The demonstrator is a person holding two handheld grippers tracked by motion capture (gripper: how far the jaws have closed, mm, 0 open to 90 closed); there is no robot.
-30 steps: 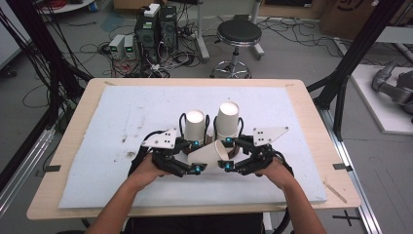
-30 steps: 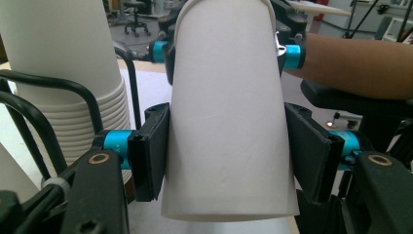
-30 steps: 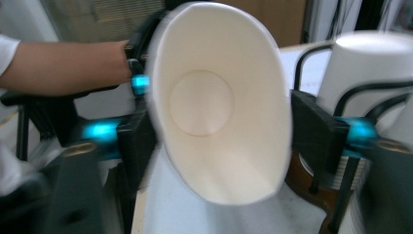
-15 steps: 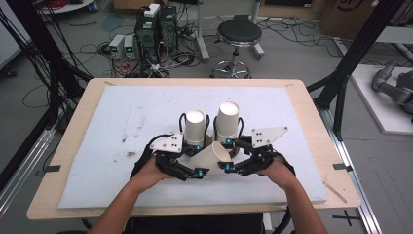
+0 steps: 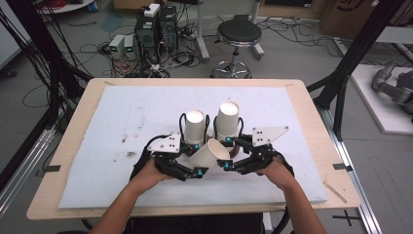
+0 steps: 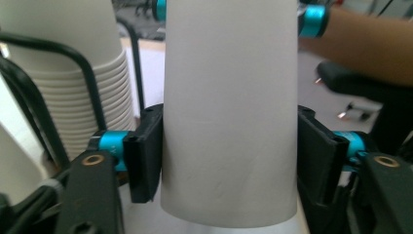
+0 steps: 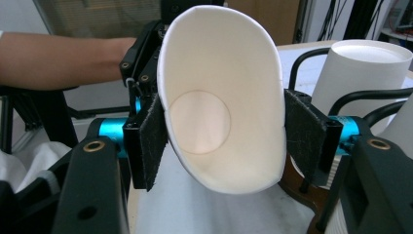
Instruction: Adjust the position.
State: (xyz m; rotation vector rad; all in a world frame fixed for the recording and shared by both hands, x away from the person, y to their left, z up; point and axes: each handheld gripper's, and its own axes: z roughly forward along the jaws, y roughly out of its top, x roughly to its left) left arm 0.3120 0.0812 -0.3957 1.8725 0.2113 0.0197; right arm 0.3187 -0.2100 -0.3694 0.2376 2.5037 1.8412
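A single white paper cup (image 5: 210, 152), tipped on its side above the pale foam mat (image 5: 117, 122), is clamped at its base by the left gripper (image 5: 195, 171). Its squashed rim is pinched by the right gripper (image 5: 229, 165), just in front of two stacks of white paper cups (image 5: 195, 126).

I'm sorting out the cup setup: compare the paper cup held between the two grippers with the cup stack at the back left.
The held cup is a single cup lying tilted on its side, its mouth toward the right gripper and its base toward the left gripper; both grippers clamp it. The left stack stands upright in a black wire holder, is many nested cups, and no gripper touches it. Both are plain white paper.
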